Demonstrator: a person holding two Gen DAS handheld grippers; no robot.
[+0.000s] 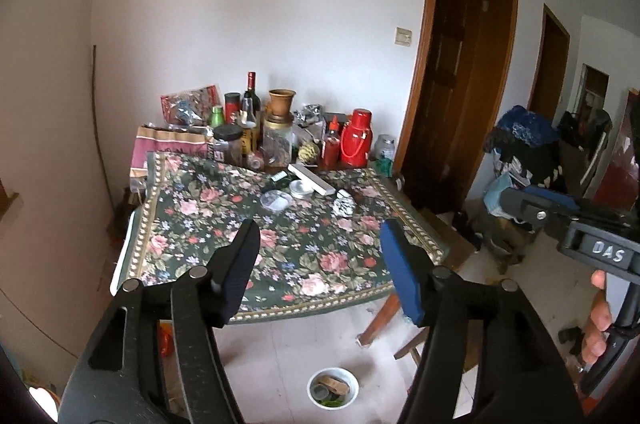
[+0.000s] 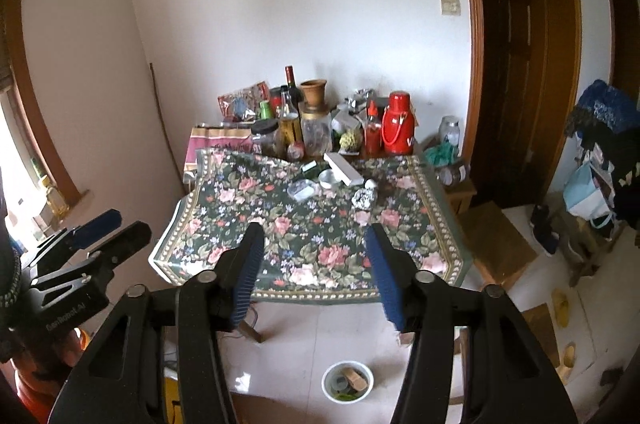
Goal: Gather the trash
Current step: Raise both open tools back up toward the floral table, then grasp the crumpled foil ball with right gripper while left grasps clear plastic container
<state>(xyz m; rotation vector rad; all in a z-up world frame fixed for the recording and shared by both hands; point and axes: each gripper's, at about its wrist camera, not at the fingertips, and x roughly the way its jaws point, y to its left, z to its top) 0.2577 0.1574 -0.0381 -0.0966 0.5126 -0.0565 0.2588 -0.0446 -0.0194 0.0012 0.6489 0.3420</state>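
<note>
A table under a flowered cloth (image 1: 208, 224) (image 2: 404, 236) stands against the wall ahead. On its far half lie a crumpled silvery wrapper (image 1: 344, 207) (image 2: 364, 199), a clear plastic lid (image 1: 276, 201) (image 2: 303, 190), a small round tin (image 1: 301, 189) (image 2: 332, 177) and a long white box (image 1: 312, 179) (image 2: 344, 168). A white bowl (image 1: 333, 388) (image 2: 347, 382) holding scraps sits on the floor below the table's near edge. My left gripper (image 1: 320, 228) and right gripper (image 2: 315, 228) hang above the near edge, both open, with nothing between their fingers.
Bottles, jars, a red thermos (image 1: 356, 138) (image 2: 397, 124) and a clay pot crowd the table's back edge. A wooden stool (image 2: 496, 244) stands right of the table. Brown doors and a pile of bags and clothes (image 1: 524, 148) fill the right side. Pale tiled floor lies in front.
</note>
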